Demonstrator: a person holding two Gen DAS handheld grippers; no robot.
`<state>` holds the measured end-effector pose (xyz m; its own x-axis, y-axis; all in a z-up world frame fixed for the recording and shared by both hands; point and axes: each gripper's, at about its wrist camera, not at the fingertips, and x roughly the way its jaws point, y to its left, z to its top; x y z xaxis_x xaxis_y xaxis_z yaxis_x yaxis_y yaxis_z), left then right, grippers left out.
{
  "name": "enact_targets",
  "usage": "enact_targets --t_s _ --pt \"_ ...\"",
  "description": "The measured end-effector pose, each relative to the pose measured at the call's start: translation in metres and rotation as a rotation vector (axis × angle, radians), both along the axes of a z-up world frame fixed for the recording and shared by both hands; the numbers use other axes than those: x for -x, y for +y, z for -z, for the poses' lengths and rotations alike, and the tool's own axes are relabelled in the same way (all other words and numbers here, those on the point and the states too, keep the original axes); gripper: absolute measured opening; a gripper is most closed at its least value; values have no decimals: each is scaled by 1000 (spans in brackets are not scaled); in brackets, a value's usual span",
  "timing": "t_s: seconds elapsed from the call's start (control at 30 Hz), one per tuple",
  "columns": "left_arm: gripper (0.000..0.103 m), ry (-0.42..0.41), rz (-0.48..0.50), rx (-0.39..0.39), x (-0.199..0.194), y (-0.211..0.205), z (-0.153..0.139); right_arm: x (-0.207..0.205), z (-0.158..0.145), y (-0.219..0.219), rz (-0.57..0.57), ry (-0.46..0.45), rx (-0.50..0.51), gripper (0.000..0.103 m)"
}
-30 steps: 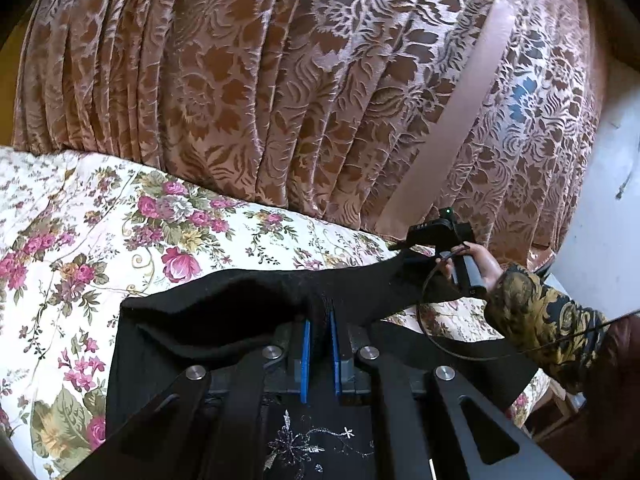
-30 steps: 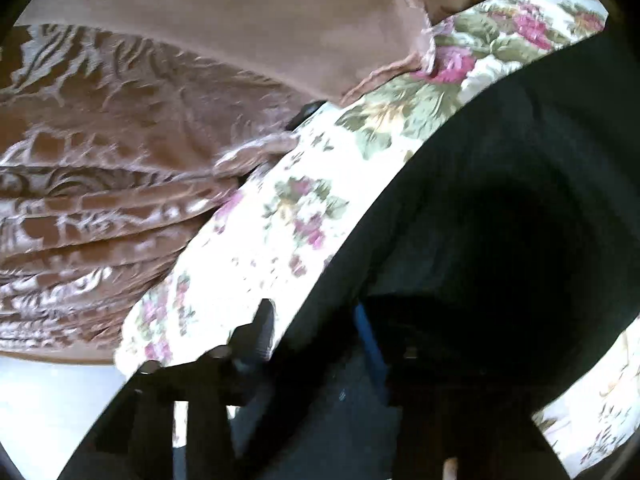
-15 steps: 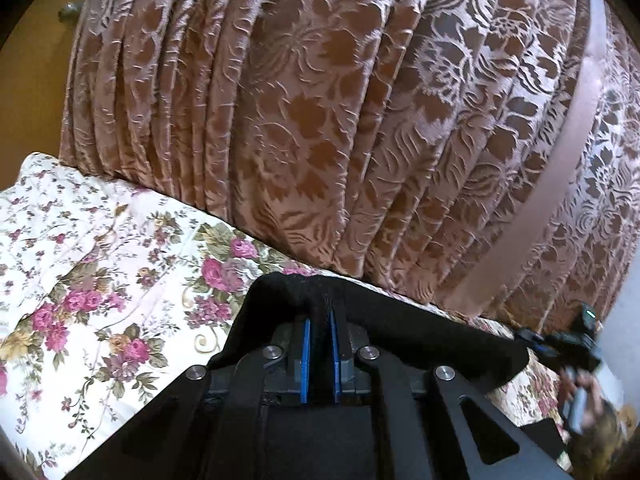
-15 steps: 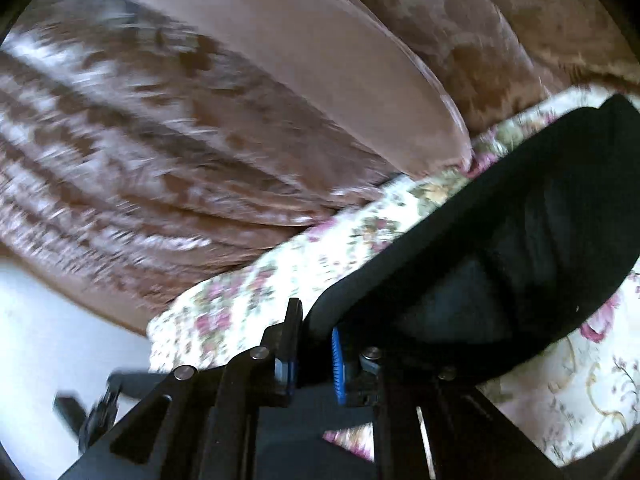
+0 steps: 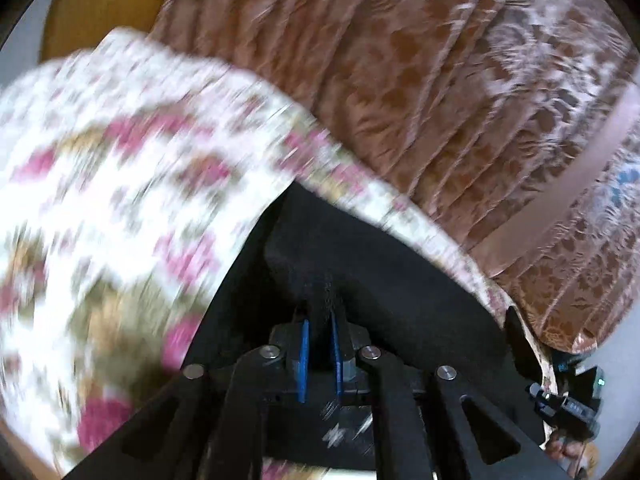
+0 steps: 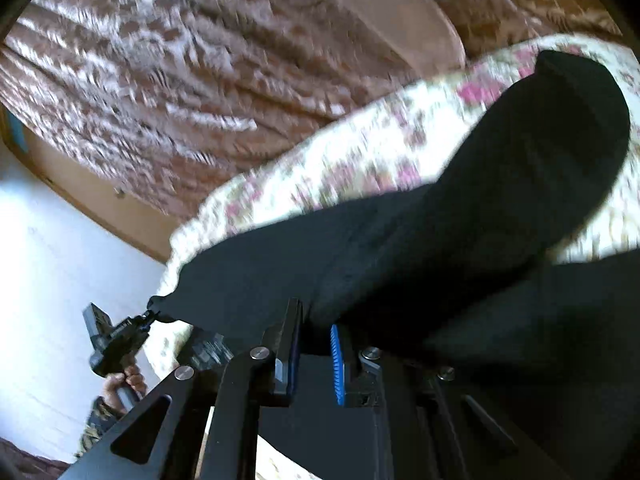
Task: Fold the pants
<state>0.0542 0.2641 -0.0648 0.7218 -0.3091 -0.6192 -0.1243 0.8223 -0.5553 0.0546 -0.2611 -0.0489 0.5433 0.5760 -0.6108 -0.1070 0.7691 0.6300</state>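
The black pants [image 5: 380,272] hang stretched between both grippers above a floral bedspread [image 5: 120,200]. My left gripper [image 5: 319,320] is shut on a bunched edge of the pants. My right gripper [image 6: 316,320] is shut on the other edge of the pants [image 6: 460,232], whose cloth drapes up and to the right over the bedspread [image 6: 340,160]. The left gripper also shows in the right wrist view [image 6: 150,316], pinching a corner of the pants. The right gripper's body shows at the far right of the left wrist view; its fingertips are hidden there. Both views are motion-blurred.
A brown floral curtain [image 5: 440,80] hangs behind the bed, also in the right wrist view [image 6: 160,60]. A white wall [image 6: 48,260] lies to the left. A wooden panel [image 5: 104,4] stands at the bed's far end.
Both grippers have swung with the pants still held. The pants have dropped lower towards the bedspread. The views have tilted and blurred from the motion.
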Motion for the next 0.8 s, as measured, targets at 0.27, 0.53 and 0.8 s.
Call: enact_targets --t_s 0.27,0.53,0.8 --pt "35 60 -66 303 53 19 38 15 36 11 -21 77 77 10" --pt "58 42 -93 428 45 22 29 13 42 13 -17 89 103 10" --pt "13 80 -118 313 21 12 26 18 26 5 -2 51 54 7"
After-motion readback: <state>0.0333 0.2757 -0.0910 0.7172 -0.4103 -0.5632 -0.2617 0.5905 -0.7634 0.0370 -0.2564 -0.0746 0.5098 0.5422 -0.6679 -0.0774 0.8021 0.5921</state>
